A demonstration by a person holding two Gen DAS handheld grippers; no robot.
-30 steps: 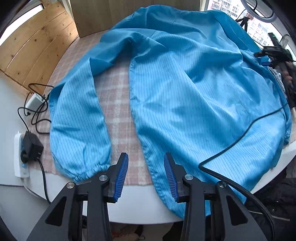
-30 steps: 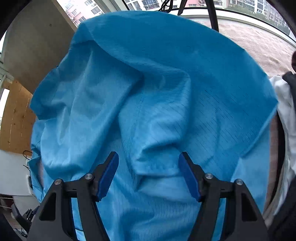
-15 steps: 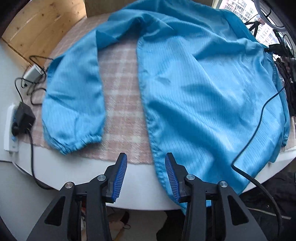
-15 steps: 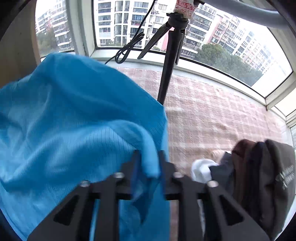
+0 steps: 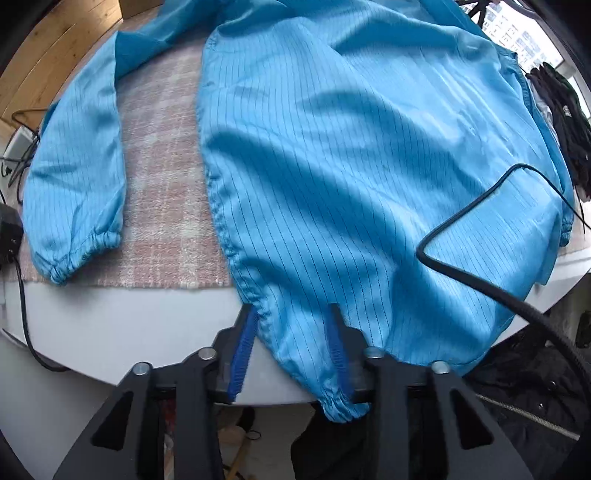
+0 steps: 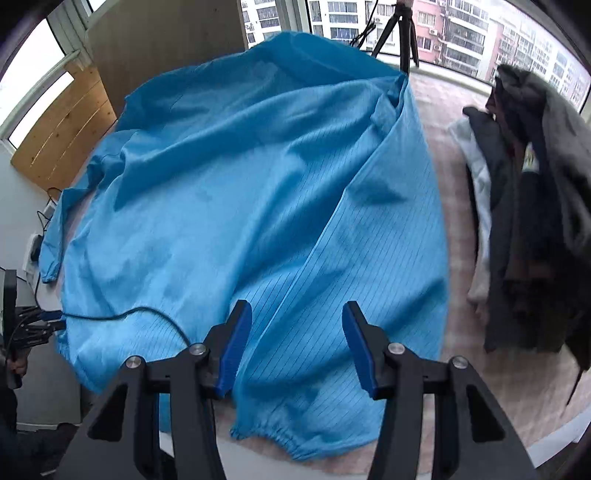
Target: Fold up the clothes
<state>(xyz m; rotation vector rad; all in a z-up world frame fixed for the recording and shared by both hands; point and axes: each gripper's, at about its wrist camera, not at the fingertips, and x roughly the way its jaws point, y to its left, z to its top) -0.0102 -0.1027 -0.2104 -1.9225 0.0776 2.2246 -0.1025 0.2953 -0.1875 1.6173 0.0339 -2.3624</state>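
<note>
A blue pinstriped jacket (image 5: 351,155) lies spread on a checked cloth (image 5: 162,155), its hem hanging over the table's front edge. Its left sleeve (image 5: 77,166) lies stretched out flat beside the body. My left gripper (image 5: 291,343) is open, its jaws on either side of the jacket's lower left hem corner, not closed on it. In the right wrist view the jacket (image 6: 229,192) fills the middle; its right sleeve is folded over the body, cuff (image 6: 273,432) at the near edge. My right gripper (image 6: 295,343) is open and empty above that sleeve.
A pile of dark and white clothes (image 6: 524,206) lies at the table's right. A black cable (image 5: 480,258) crosses the jacket's right side. A power strip, adapter and cords (image 5: 11,229) sit at the left edge. A tripod (image 6: 399,33) stands by the window.
My right gripper was shut on the jacket's fabric half a second ago; it has let go and drawn back, open. My left gripper moved down to the hem corner.
</note>
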